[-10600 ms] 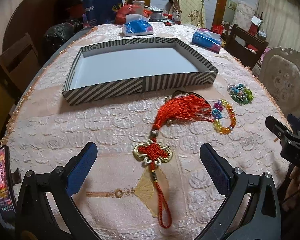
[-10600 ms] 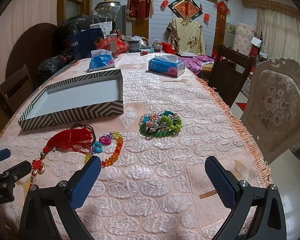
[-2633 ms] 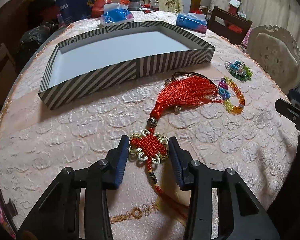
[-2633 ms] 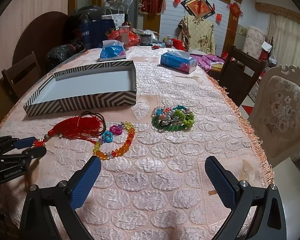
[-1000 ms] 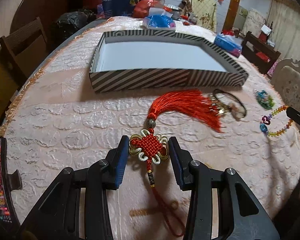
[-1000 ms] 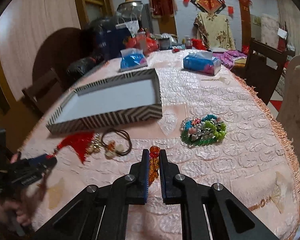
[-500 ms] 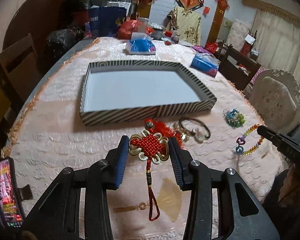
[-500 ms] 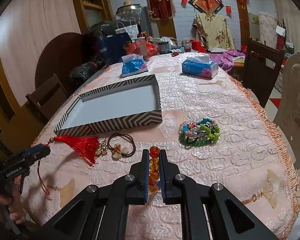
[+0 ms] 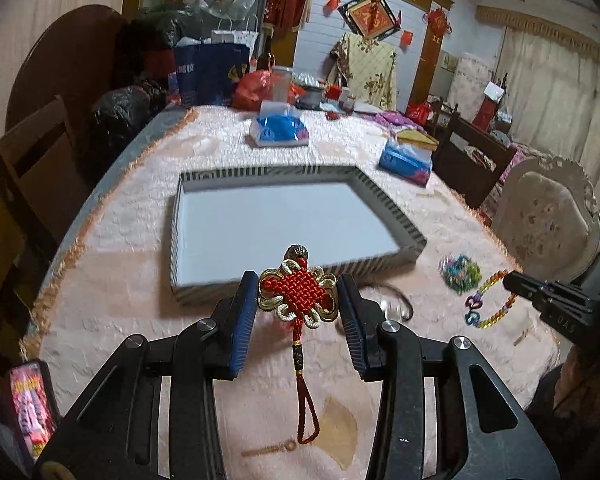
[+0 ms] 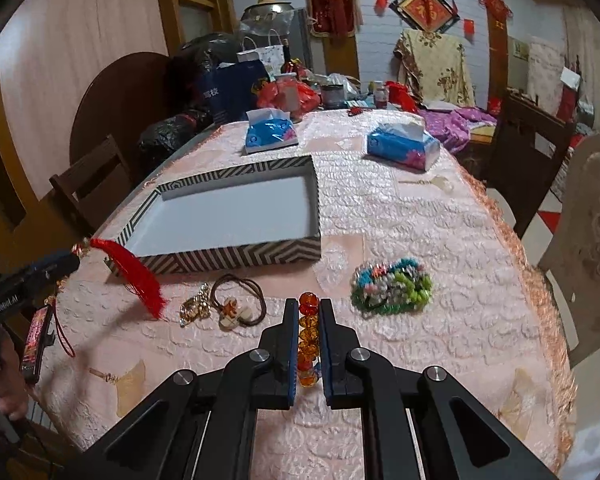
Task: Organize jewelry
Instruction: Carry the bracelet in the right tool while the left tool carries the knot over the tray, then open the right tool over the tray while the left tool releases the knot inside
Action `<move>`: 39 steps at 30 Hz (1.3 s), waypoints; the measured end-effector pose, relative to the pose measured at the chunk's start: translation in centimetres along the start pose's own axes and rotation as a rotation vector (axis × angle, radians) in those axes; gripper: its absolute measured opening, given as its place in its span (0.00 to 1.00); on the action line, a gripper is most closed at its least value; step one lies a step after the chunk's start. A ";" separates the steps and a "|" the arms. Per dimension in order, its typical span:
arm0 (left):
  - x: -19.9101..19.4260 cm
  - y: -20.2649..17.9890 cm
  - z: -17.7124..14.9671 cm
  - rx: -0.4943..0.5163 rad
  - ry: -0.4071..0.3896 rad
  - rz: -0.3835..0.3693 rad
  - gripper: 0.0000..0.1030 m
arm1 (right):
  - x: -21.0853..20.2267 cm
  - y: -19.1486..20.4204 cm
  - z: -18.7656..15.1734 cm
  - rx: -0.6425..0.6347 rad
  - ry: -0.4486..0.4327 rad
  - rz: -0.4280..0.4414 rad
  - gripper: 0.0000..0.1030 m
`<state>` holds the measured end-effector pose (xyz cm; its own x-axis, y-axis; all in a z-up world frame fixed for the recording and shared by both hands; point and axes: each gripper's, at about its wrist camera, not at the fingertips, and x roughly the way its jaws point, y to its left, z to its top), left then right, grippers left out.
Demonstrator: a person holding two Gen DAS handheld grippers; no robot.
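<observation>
My left gripper [image 9: 298,300] is shut on the red and gold Chinese knot ornament [image 9: 298,294], held in the air in front of the striped tray [image 9: 180,240]. Its red loop hangs below; its tassel [image 10: 136,276] shows in the right wrist view, dangling near the tray's [image 10: 228,258] front left corner. My right gripper [image 10: 309,328] is shut on the orange beaded bracelet [image 10: 309,336], which hangs off the table; in the left wrist view the bracelet [image 9: 488,300] dangles from that gripper at the right.
On the pink tablecloth lie a green and blue bead bundle [image 10: 392,286], a brown hair tie with a charm [image 10: 236,304] and a small gold piece [image 10: 194,308]. Two blue tissue packs [image 10: 270,130] [image 10: 402,146] sit behind the tray. A phone [image 9: 30,404] stands at the left edge. Chairs surround the table.
My left gripper has risen with the knot ornament, lifting its tassel off the cloth, and the view tilted up. The right gripper has risen slightly with the bracelet.
</observation>
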<state>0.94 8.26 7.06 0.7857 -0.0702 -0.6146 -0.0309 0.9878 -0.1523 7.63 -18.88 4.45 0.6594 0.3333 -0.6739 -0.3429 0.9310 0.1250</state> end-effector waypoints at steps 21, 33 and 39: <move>10.7 3.3 9.1 -0.023 0.028 0.028 0.38 | 7.7 1.7 11.1 0.031 0.054 0.196 0.08; 15.4 5.4 5.5 -0.082 0.142 0.102 0.38 | 14.1 6.3 11.1 0.005 0.111 0.288 0.08; 16.9 6.6 3.4 -0.067 0.191 0.159 0.38 | 18.4 4.7 9.2 0.033 0.232 0.209 0.08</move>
<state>16.09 14.03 -1.74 0.6369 0.0537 -0.7691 -0.1901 0.9777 -0.0892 24.34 -7.01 -0.66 0.4050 0.4783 -0.7792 -0.4305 0.8516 0.2990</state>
